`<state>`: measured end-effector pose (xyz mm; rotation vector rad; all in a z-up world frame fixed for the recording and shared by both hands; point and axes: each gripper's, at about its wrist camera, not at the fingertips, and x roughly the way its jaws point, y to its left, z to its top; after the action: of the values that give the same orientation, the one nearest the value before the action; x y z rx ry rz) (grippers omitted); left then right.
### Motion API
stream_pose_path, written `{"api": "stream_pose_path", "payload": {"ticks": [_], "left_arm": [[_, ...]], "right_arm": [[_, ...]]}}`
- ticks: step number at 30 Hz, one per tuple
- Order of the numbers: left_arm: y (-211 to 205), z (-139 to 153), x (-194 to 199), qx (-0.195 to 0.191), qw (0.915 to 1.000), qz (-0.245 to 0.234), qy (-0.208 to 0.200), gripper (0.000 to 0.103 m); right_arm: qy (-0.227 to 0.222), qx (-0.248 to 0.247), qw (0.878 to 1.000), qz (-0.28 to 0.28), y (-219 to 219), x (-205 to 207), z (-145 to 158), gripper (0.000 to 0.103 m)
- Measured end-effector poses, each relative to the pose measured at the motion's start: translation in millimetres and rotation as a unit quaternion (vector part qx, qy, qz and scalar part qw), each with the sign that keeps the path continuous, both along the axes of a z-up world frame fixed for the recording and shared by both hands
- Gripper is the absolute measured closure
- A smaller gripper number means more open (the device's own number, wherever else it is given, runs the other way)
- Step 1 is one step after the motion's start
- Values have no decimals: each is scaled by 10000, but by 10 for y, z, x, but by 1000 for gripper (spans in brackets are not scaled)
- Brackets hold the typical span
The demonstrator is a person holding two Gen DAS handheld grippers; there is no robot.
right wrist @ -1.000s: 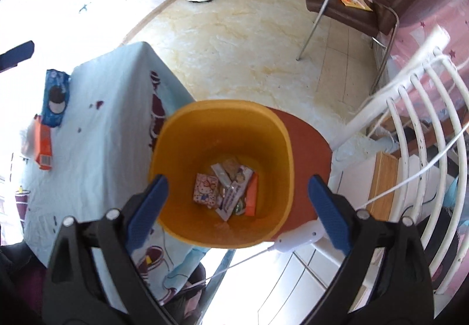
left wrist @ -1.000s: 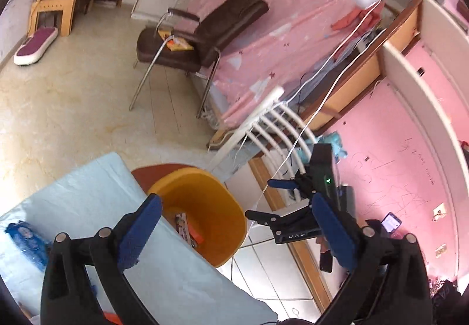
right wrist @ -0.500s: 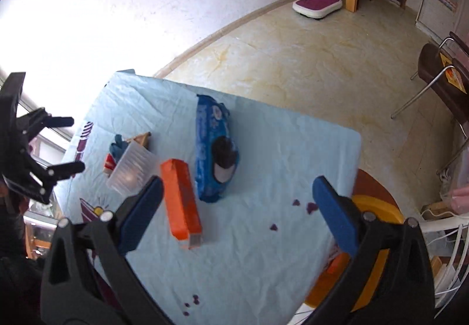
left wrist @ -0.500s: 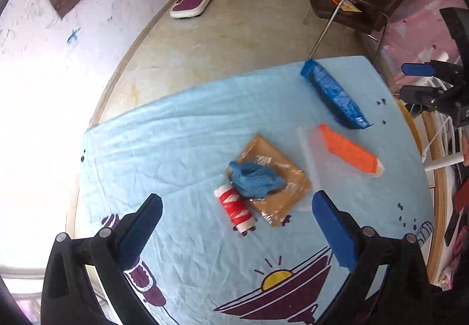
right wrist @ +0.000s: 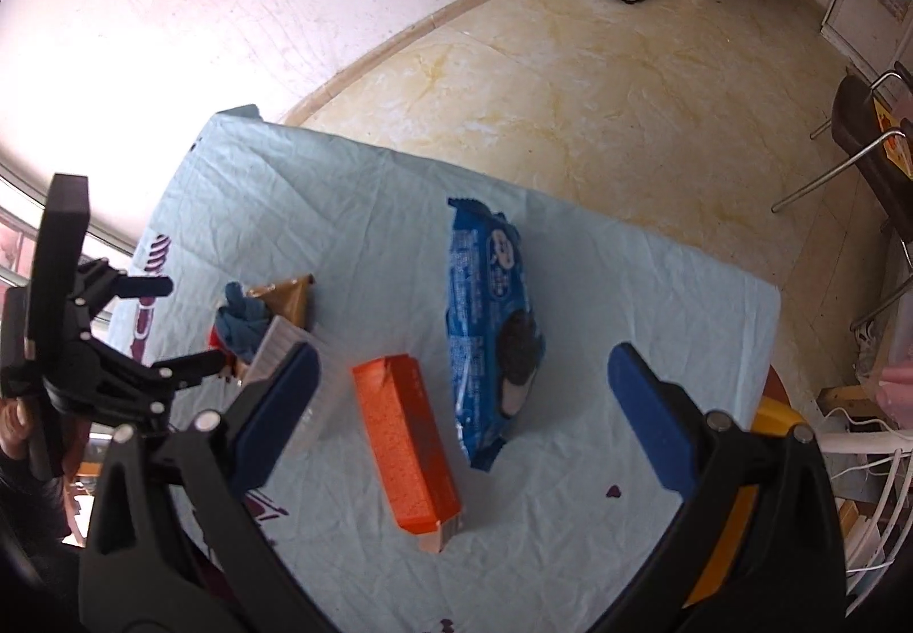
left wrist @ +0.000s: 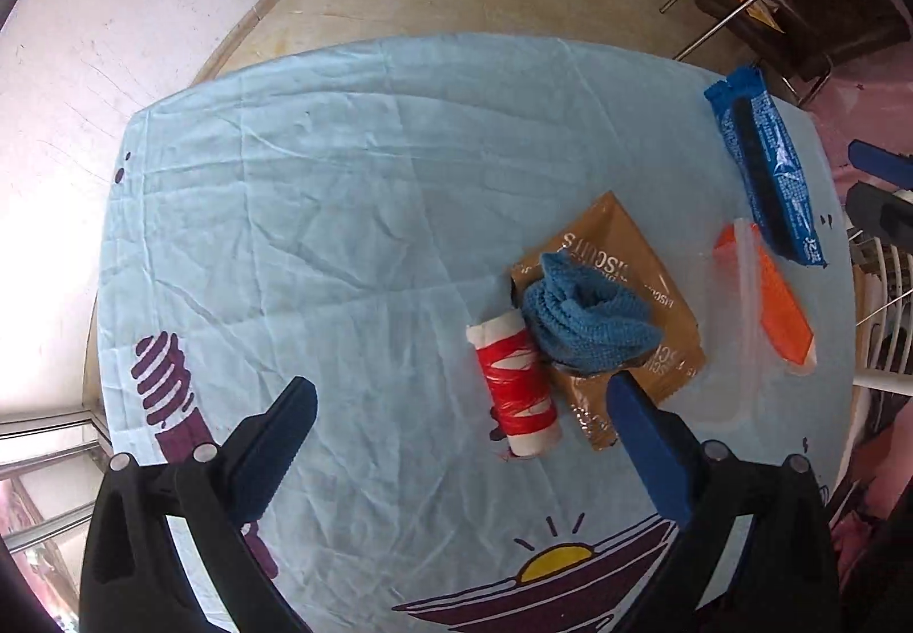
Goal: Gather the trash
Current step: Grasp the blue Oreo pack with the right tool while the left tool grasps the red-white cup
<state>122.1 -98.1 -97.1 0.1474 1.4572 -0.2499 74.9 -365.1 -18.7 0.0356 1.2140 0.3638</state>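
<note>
Both grippers, left and right, hover with fingers spread and empty over the worktop, right straddling orange box and blue biscuit pack near the bin-side edge, likely choosing the next pick.

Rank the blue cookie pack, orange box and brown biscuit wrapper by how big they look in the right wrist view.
1. Blue cookie pack, the largest.
2. Orange box, clearly shorter, though nearer the camera.
3. Brown biscuit wrapper, smallest, but farther off and partly hidden, so its true size is unsure.
</note>
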Motion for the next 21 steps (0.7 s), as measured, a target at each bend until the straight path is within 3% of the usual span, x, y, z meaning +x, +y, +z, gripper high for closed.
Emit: {"api": "stream_pose_path", "payload": {"ticks": [2, 6, 8, 12, 14, 21], "left_arm": [[-55, -103, 40, -147, 9997, 32, 212, 27], [-234, -240, 68, 34, 9996, 89, 247, 42], [-261, -240, 74, 57, 9996, 143, 222, 53], [-275, -177, 30, 19, 9995, 199, 224, 64], [-297, -168, 14, 74, 9995, 173, 234, 82], [-419, -140, -115, 216, 9997, 31, 142, 86]], "right_arm": [[-9, -59, 10000, -13, 19, 15, -2, 5], [18, -71, 10000, 17, 84, 51, -25, 5], [17, -56, 10000, 42, 107, 56, -25, 5], [8, -37, 9999, 95, 146, 51, -38, 5], [13, -93, 9999, 93, 164, 58, -57, 5], [95, -71, 9999, 38, 150, 92, -116, 5]]}}
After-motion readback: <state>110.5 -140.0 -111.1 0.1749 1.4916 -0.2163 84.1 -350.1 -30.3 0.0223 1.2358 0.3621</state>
